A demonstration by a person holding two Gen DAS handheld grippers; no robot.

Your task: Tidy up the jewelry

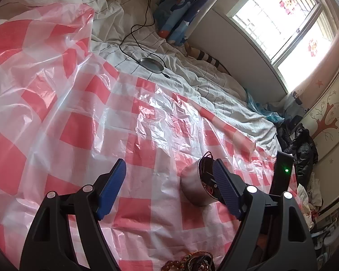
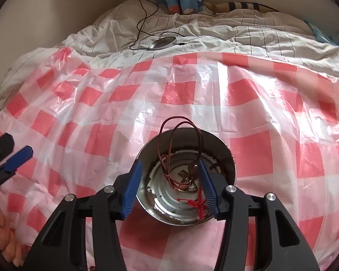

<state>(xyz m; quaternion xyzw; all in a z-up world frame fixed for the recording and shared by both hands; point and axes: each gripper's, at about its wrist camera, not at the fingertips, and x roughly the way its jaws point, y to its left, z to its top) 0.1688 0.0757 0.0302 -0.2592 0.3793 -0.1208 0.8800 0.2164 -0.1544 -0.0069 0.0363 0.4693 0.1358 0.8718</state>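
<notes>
My right gripper [image 2: 169, 187] hangs spread over the tin [image 2: 223, 151] holding necklaces [image 2: 176, 149]; left gripper [image 1: 169, 185] spread, empty.

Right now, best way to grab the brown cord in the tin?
Grip the brown cord at its loop, which arches above the tin's far rim. Come from above with the right gripper, probably with one finger on each side of the loop; the pendant end lies flat on the bottom, harder to pinch.
</notes>
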